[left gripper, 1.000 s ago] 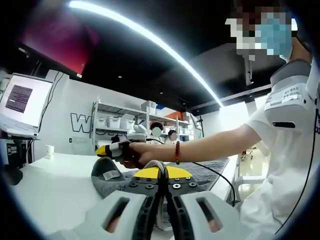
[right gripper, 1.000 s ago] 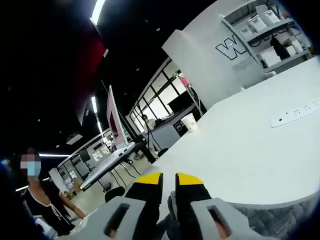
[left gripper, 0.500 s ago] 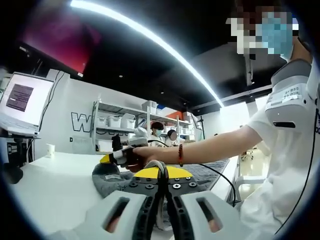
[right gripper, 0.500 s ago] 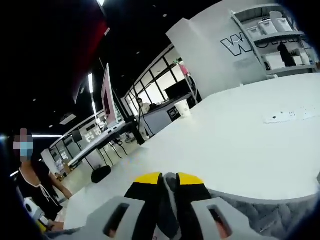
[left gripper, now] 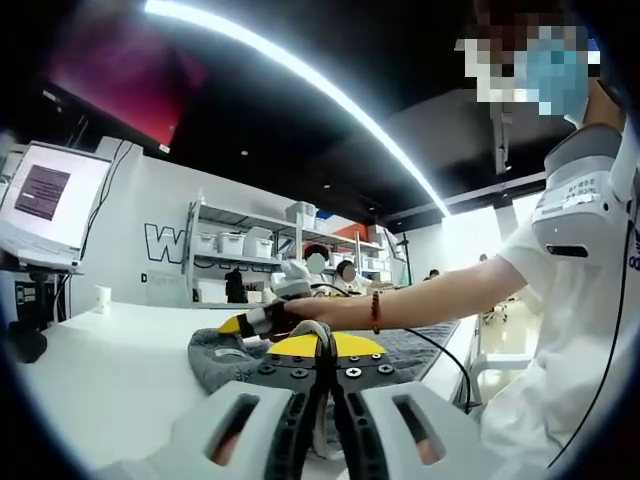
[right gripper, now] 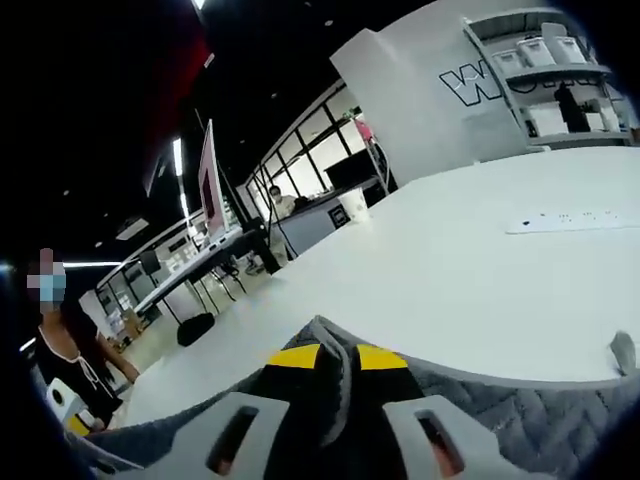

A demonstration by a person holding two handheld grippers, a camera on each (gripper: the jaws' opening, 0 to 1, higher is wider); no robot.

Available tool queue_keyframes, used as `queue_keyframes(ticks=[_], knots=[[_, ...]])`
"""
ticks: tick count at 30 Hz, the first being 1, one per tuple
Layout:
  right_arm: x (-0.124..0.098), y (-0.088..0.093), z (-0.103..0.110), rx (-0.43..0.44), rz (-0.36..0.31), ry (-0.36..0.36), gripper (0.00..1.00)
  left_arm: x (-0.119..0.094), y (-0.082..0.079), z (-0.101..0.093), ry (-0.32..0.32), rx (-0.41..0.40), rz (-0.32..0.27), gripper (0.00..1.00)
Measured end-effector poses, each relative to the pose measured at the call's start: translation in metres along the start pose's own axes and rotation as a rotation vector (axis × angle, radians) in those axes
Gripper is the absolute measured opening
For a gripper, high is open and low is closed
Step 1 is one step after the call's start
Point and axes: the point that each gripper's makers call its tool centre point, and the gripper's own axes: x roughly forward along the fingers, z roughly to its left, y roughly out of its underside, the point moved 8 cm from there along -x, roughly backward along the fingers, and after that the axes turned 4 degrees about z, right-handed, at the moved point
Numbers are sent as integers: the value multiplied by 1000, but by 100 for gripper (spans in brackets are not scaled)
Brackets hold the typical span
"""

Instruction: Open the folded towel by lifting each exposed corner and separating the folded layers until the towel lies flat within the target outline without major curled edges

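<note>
A grey quilted towel (left gripper: 412, 340) lies on the white table (left gripper: 90, 370). My left gripper (left gripper: 323, 346) is shut on its near edge, a pale fold pinched between the yellow tips. Beyond it, a person's hand holds my right gripper (left gripper: 246, 323) at the towel's far left corner, where the cloth is bunched and turned up. In the right gripper view, the right gripper (right gripper: 337, 357) is shut on a raised fold of the towel (right gripper: 520, 420), which spreads across the bottom. A small tag (right gripper: 622, 352) sticks up at its right edge.
A person in a white shirt (left gripper: 580, 260) stands at the right, arm stretched over the towel. A monitor (left gripper: 45, 195) and a cup (left gripper: 100, 298) sit at the far left, shelves (left gripper: 240, 245) behind. A power strip (right gripper: 570, 217) lies on the table (right gripper: 450, 280).
The hand with my right gripper has moved right along the towel's far corner, and the bunched corner has followed. In the right gripper view, cloth now rises between the jaws.
</note>
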Motion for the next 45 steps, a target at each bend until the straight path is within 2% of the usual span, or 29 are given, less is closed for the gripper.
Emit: queue_keyframes(ticks=[5,7,10,16,20,23,29,32,39,41,45], knots=[[-3,7,1,-2,25,-2,3,-1,0,0,-5,0,1,1],[-3,8,1,-3,24,0,0,-3,-1,1,-26,30,-2,1],[3,0,-2,10,3,-9,0,-4,-4,0,-23,32,-15,1],[5,-6,-2,53,-21,-23,0,-6,-2,0,-21,45,4,1],[8,-13,1,51,-42,-30,0,-11,0,2,-44,82,37,1],[11,-18,2,62,-52,-40,0,-12,0,1,-38,95,40,1],[12,-16,18,77,-71,-66,0,-15,4,1,-44,140,70,2],[15,-15,28,82,-76,-91,0,-16,3,3,-42,131,63,2],[26,-19,36,86,-73,-112,0,-23,7,7,-63,126,72,3],[23,-10,45,83,-70,-117,0,-27,9,9,-78,124,77,3],[26,-8,50,82,-67,-124,0,-32,9,12,-93,120,73,3]])
